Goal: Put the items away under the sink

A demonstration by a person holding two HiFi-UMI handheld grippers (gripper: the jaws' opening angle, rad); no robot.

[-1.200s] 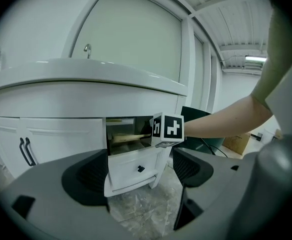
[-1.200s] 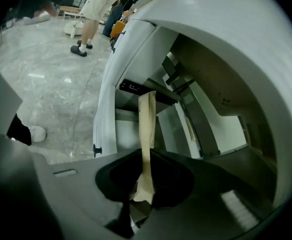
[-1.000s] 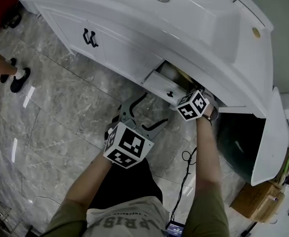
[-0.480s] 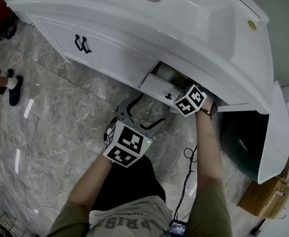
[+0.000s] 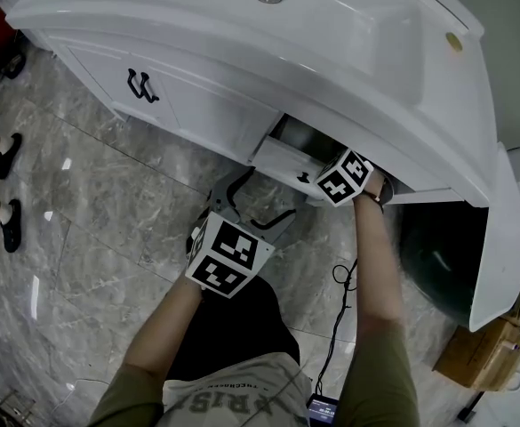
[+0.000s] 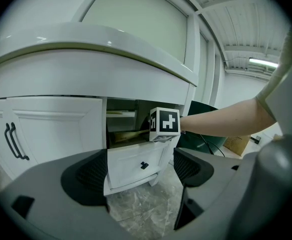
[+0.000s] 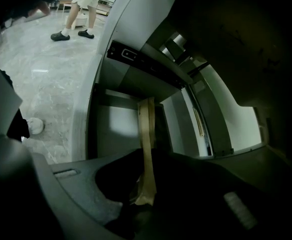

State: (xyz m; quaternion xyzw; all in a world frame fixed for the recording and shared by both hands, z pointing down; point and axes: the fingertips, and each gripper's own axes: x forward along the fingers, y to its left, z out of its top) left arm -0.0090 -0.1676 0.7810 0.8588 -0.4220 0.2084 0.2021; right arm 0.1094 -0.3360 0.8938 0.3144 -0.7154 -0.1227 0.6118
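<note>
A white vanity (image 5: 242, 43) has one small drawer (image 5: 282, 163) pulled open. My right gripper reaches into that drawer; in the head view only its marker cube (image 5: 345, 178) shows and the jaws are hidden under the counter. In the right gripper view the right gripper (image 7: 146, 160) is shut on a thin tan flat item (image 7: 146, 129), seen edge-on inside the drawer's dark cavity. My left gripper (image 5: 252, 205) hangs lower, in front of the drawer. Its jaws stand open with nothing between them (image 6: 138, 173), and they face the drawer front (image 6: 131, 160).
Cabinet doors with black handles (image 5: 140, 85) lie left of the drawer. An open white door (image 5: 495, 238) and a dark green container (image 5: 437, 256) are at the right, a cardboard box (image 5: 486, 354) beyond. A cable (image 5: 340, 278) trails on the marble floor. A bystander's feet (image 5: 6, 194) are far left.
Both grippers have sunk a little. The right one stays in the drawer's mouth with the tan item. The bystander's feet at the left have shifted.
</note>
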